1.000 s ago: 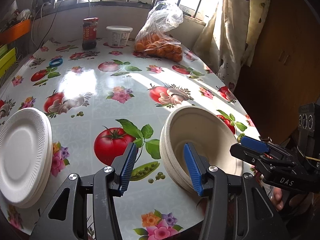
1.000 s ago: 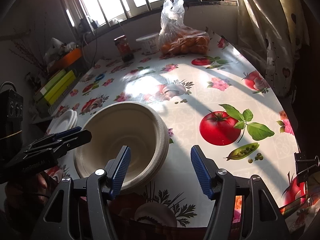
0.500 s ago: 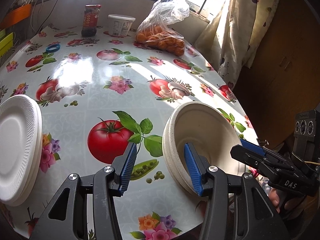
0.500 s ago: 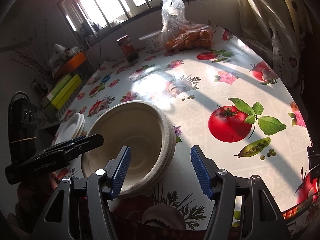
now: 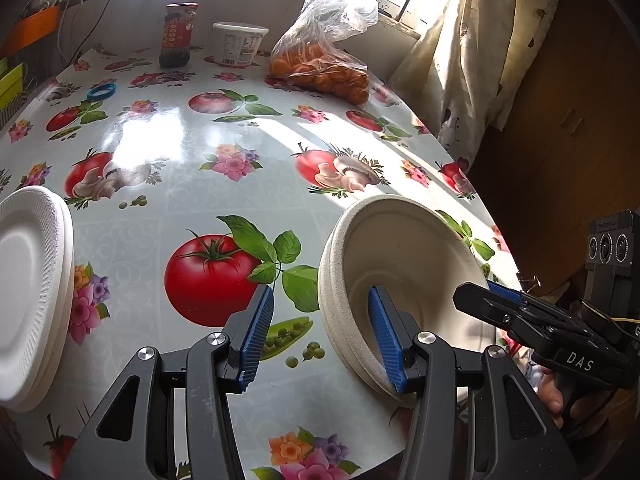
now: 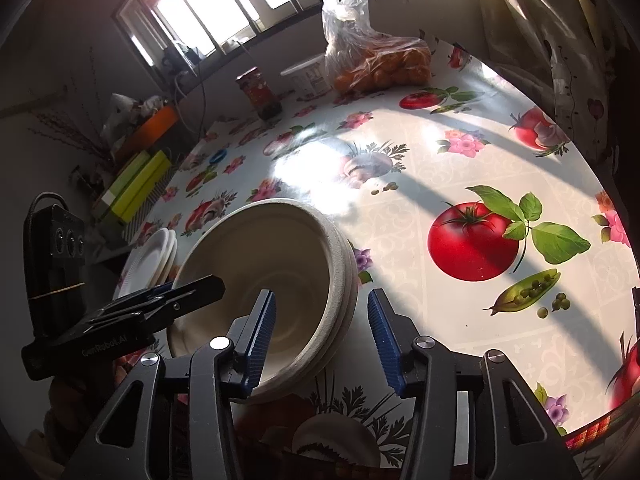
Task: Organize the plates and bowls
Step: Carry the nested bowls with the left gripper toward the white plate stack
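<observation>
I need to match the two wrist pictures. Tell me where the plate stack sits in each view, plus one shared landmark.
Left wrist: plate stack at the left edge, on the near table.
Right wrist: plate stack left of centre, behind the bowls.
Shared landmark: bag of oranges by the window.

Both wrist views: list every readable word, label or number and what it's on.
"DAS": white letters on the right gripper body, left wrist view.
"GenRobot.AI": faint embossed letters on the left gripper body, right wrist view.
Jar label: red print, too blurred to read.
White tub label: small print, too small to read.
Nothing else readable.
</observation>
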Tool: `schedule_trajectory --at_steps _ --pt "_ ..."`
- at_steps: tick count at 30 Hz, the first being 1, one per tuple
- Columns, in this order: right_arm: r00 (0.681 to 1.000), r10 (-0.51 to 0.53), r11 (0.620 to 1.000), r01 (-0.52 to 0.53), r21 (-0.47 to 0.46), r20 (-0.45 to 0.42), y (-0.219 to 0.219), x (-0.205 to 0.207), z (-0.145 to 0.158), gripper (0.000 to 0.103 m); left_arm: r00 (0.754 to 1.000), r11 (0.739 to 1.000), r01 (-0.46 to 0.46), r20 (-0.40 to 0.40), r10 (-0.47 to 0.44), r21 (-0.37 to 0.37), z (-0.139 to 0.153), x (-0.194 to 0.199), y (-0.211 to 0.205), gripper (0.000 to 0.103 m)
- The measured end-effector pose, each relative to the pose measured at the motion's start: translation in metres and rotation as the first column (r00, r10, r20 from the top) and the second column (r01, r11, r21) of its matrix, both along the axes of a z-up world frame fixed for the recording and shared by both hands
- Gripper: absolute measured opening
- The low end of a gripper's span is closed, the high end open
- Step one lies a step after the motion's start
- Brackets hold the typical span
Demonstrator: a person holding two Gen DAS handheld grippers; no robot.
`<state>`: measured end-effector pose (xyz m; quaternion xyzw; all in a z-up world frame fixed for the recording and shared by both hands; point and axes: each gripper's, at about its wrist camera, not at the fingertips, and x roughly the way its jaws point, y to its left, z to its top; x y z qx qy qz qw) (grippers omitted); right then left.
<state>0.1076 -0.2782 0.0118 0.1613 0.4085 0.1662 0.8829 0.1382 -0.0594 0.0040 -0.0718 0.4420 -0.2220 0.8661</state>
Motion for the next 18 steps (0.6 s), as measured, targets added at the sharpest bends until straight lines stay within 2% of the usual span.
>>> schedule_trajectory --at_steps 12,14,16,18 --pt "1.0 0.008 1.0 -0.008 0.01 0.002 -0.0004 0.0006 0.0002 0.04 1.0 1.0 0.005 0.013 -0.005 -0.004 0.0016 -0.0008 -0.0018 0.048" --pt "1.0 0.009 1.0 -0.009 0.009 0.001 -0.0007 0.0008 -0.0003 0.037 1.0 1.0 0.006 0.014 -0.006 -0.003 0.0016 -0.0007 -0.003 0.046" --pt "1.0 0.01 1.0 -0.01 0.007 0.002 -0.0006 0.0007 -0.0004 0.036 1.0 1.0 0.012 0.013 -0.012 -0.008 0.0018 -0.0007 -0.0037 0.039" --pt "1.0 0.011 1.0 -0.011 0.012 0.002 -0.0004 0.0006 -0.0005 0.033 1.0 1.0 0.015 0.011 -0.015 -0.01 0.0016 -0.0007 -0.0045 0.039"
